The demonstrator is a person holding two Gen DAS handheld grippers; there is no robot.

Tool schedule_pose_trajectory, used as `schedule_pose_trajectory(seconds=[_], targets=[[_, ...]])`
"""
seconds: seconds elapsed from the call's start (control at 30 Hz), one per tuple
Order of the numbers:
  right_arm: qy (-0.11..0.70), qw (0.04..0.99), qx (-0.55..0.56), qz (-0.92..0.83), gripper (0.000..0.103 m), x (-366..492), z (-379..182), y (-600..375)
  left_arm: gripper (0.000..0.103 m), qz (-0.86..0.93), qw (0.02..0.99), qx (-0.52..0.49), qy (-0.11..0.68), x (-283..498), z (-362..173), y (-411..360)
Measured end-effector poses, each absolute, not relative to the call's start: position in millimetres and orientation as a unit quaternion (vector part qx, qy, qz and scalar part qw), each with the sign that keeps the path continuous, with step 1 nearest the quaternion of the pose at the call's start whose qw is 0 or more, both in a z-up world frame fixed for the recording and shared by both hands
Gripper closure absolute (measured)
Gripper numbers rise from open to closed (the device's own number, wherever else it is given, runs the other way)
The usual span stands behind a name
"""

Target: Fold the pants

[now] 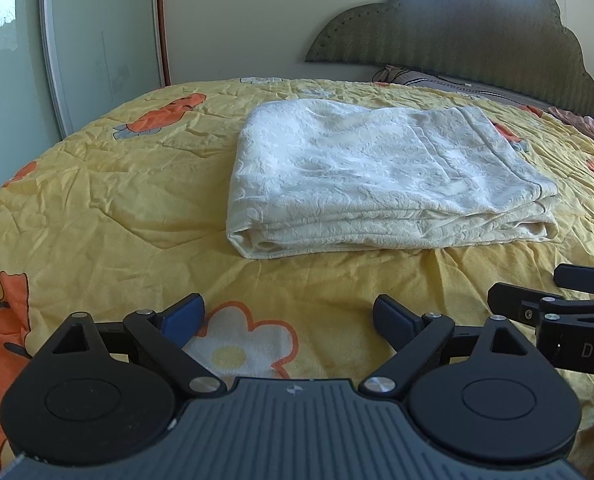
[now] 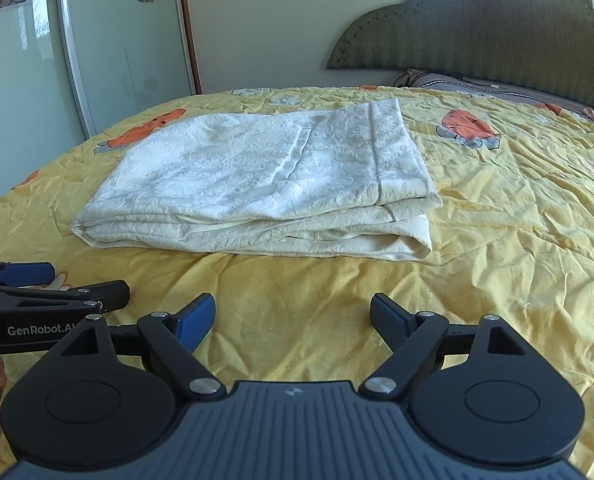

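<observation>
The cream patterned pants (image 1: 377, 176) lie folded in a flat rectangular stack on the yellow bedspread (image 1: 117, 200). They also show in the right wrist view (image 2: 265, 184). My left gripper (image 1: 289, 316) is open and empty, hovering above the bedspread well short of the stack's near edge. My right gripper (image 2: 293, 316) is open and empty too, beside the left one and equally short of the pants. Each gripper shows at the edge of the other's view: the right one (image 1: 537, 292) and the left one (image 2: 57, 284).
A green scalloped headboard (image 1: 477, 24) and pillows (image 1: 437, 80) stand at the far right. A glass sliding wardrobe door (image 1: 97, 40) lines the left wall. The bedspread (image 2: 497, 220) is wrinkled, with orange and flower prints.
</observation>
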State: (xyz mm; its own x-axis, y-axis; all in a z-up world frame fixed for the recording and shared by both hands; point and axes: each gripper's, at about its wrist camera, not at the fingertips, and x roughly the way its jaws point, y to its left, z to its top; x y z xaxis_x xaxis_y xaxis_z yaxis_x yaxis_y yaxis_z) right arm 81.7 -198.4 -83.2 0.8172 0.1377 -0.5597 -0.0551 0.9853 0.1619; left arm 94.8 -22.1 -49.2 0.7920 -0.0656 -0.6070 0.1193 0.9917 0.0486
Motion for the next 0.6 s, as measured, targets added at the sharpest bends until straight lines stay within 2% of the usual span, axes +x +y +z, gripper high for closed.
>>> schedule_pose_trajectory(seconds=[0.13,0.6], targets=[[0.307,0.948,0.069,0.054,0.0,84,-85,-198,0.005,-0.049,0.945,0.037,0.321,96,-51,-21],[0.319,0.946,0.03,0.051,0.0,85,-89,-189,0.002,-0.047,0.944,0.031,0.324,97,-52,-20]])
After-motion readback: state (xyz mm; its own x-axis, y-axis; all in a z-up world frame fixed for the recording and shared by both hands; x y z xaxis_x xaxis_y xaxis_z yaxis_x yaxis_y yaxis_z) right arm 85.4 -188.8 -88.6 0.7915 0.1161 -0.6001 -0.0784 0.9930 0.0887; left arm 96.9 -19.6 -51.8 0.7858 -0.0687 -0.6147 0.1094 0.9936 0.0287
